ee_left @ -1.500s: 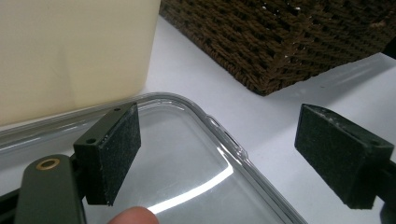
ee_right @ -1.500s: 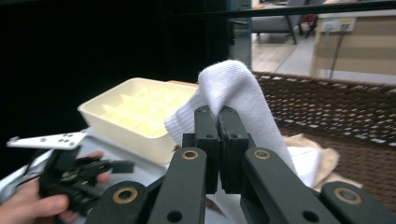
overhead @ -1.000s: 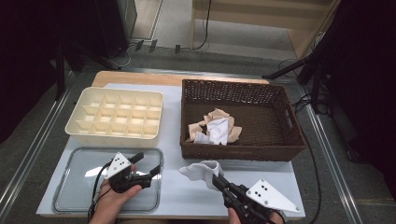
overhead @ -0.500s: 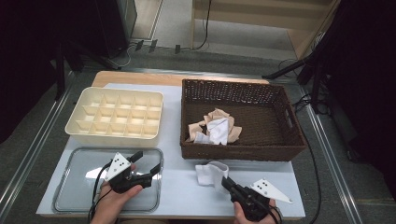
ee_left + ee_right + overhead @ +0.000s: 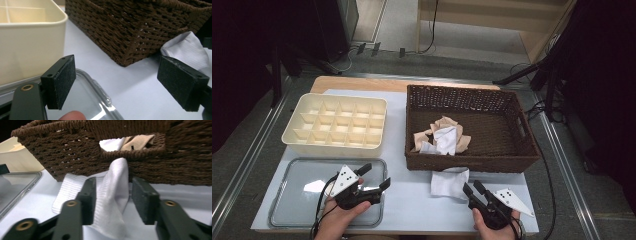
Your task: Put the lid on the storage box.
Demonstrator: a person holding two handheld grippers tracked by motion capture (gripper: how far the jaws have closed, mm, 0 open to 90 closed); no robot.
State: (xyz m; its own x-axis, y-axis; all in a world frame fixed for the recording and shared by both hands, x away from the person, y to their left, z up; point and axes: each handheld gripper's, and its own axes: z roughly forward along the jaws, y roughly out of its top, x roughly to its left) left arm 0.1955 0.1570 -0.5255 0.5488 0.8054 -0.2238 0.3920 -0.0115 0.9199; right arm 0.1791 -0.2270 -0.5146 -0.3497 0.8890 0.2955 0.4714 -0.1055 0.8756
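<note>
A white sock (image 5: 450,181) lies crumpled on the white table just in front of the brown wicker basket (image 5: 467,162). My right gripper (image 5: 471,186) sits at its near edge. Its jaws have just been opening. In the right gripper view the sock (image 5: 112,192) lies loose between the spread pads (image 5: 88,200) and leans on the basket's front wall (image 5: 75,157). My left gripper (image 5: 376,176) hovers open over the right end of the clear tray (image 5: 292,200), with nothing between its pads (image 5: 60,85).
Several beige and white cloth pieces (image 5: 443,136) lie in the basket. A cream box (image 5: 337,125) with many compartments stands at the back left. The table's front edge is close under both hands. Bare table lies between the tray and the sock.
The right gripper sank toward the table with the sock, shifted a little right, and opened its jaws; the sock now rests on the table. The left gripper stayed put.
</note>
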